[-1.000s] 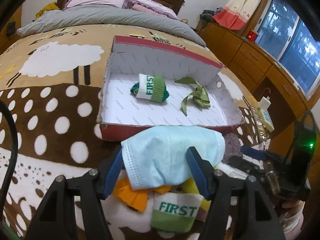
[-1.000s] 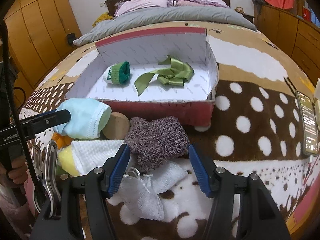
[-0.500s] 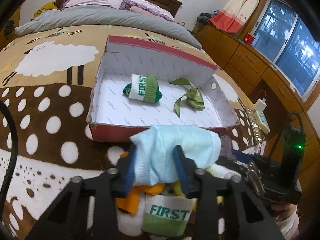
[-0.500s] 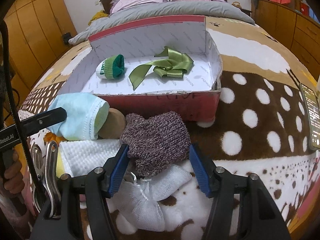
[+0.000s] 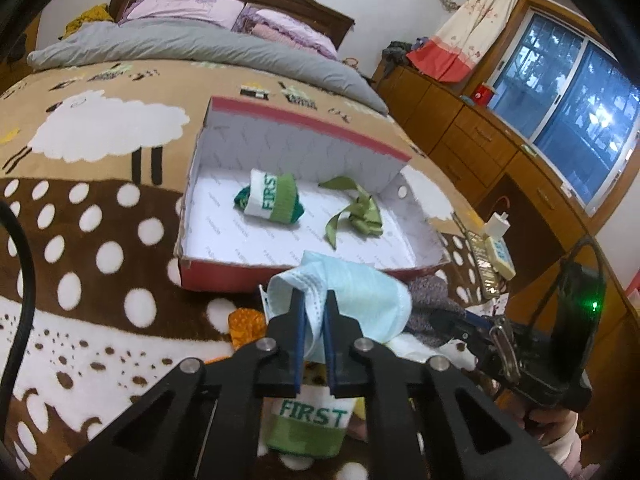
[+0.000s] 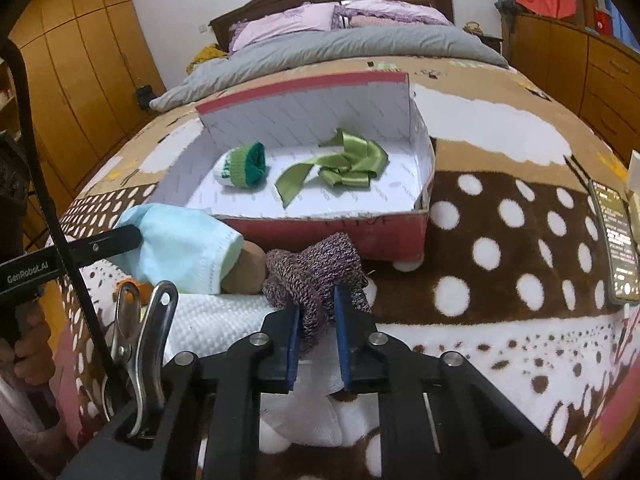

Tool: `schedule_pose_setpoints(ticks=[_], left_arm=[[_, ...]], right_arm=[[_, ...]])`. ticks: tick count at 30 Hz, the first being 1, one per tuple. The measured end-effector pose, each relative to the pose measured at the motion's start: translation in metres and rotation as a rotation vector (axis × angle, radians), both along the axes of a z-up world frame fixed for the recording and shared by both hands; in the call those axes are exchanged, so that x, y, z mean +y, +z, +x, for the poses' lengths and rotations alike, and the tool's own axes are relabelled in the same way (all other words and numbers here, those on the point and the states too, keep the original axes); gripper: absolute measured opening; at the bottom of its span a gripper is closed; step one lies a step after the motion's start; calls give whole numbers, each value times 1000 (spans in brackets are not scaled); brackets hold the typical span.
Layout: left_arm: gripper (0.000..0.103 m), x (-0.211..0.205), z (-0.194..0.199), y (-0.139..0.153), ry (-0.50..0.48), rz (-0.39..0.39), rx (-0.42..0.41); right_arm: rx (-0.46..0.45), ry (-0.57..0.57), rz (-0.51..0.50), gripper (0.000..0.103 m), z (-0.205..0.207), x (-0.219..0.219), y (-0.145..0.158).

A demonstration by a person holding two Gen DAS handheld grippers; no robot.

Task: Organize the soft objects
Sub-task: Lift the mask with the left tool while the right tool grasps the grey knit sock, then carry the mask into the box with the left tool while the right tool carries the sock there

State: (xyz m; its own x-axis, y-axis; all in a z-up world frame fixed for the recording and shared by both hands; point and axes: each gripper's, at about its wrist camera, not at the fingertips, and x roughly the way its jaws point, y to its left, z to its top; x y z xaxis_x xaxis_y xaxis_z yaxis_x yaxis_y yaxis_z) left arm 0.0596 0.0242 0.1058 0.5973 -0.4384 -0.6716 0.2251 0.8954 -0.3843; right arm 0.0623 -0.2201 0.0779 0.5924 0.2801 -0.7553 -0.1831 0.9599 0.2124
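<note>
The red box (image 5: 224,280) on the bed holds a rolled green sock (image 5: 272,198) and a green ribbon (image 5: 356,214). The left gripper (image 5: 314,300), wide a second ago, now pinches the blue mask (image 5: 360,300) before the box; the right gripper (image 6: 316,300) is closing on the purple knit sock (image 6: 316,268)

A pale blue face mask (image 5: 360,292) with white stitched edging. A mottled purple-grey knitted sock (image 6: 316,276). A shoebox (image 5: 224,276), red outside and white inside with faint grey lettering. In it, a rolled sock (image 5: 272,198) in white and two greens, lettered "FIRST" in green, and an olive-green satin ribbon (image 5: 358,216). The blanket (image 5: 80,240) is brown with white polka dots near its front edge, tan with white sheep further back. Both grippers are black with blue pads (image 6: 291,344).
</note>
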Motion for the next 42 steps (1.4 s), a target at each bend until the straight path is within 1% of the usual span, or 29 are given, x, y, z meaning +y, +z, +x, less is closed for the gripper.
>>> schedule_pose_setpoints(ticks=[13,17,24,28,33,37,42], left_arm=[[8,7,-1,43,20,-21,-110],[8,9,7,54,41,-4,-145],[8,12,30,64,69,4,-167],[8,10,43,61,83,25,-163],[8,4,59,43,89,57,-125],[8,2,68,32,90,60,-94],[8,1,80,29,96,37,-94]], right_arm=[[-109,32,13,16,-16,3,42],[-141,37,7,16,-18,5,54],[-173,42,-4,16,-16,6,67],[-186,42,-2,16,-12,6,73],[-219,30,-9,16,-8,3,83],[-236,24,-24,16,0,2,87],[-243,28,-39,16,14,3,89]])
